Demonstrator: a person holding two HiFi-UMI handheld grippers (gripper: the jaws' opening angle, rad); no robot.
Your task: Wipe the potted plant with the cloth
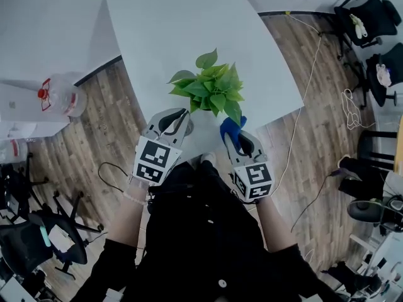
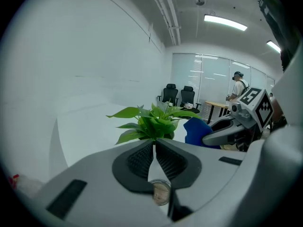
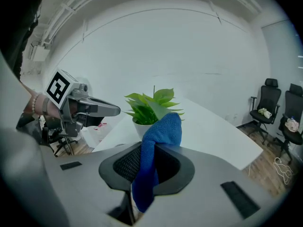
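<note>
While your left gripper (image 1: 184, 115) hovers at the plant's eight o'clock with its jaws closed on nothing, the potted plant (image 1: 211, 87) stands near the table's (image 1: 176, 30) front edge; at its five o'clock, your right gripper (image 1: 235, 134) pinches the blue cloth (image 1: 231, 125).

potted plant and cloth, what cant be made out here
- Pot: under the leaves in the head view; behind the left claw in the left gripper view; partly behind the cloth in the right gripper view.
- Cloth's full size: bunched in the right claw, right gripper view; only a tip in head view.
- Dust on leaves: too small anywhere.
</note>
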